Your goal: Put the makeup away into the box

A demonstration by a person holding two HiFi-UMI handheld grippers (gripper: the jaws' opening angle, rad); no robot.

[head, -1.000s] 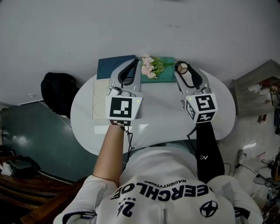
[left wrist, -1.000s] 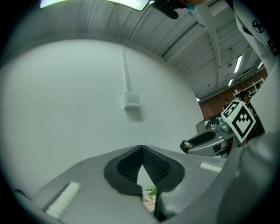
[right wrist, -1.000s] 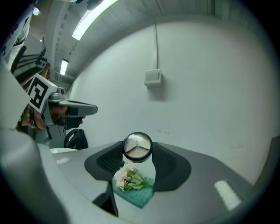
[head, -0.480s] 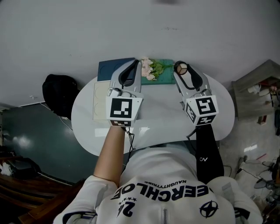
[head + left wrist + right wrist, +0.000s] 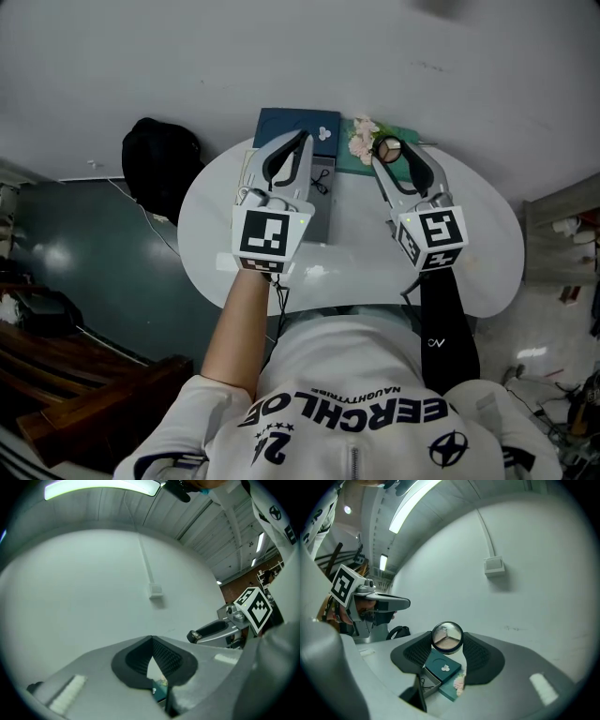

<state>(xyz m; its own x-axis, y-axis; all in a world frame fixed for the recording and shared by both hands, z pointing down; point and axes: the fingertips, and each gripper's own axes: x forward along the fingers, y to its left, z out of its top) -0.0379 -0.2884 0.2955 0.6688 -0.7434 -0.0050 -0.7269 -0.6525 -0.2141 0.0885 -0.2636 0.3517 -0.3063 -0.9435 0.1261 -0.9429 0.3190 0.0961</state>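
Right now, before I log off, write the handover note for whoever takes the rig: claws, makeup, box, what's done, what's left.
Left claw: shut, empty, hovering by the open box.
Right claw: shut on the round compact, held above the table, to the right of the box.
Box: open on the table, with its flower-marked lid at the far end.
Done: compact is in the grip.
Left: carry it over the box, lower it in, release.

Bright even light, dark fisheye corners
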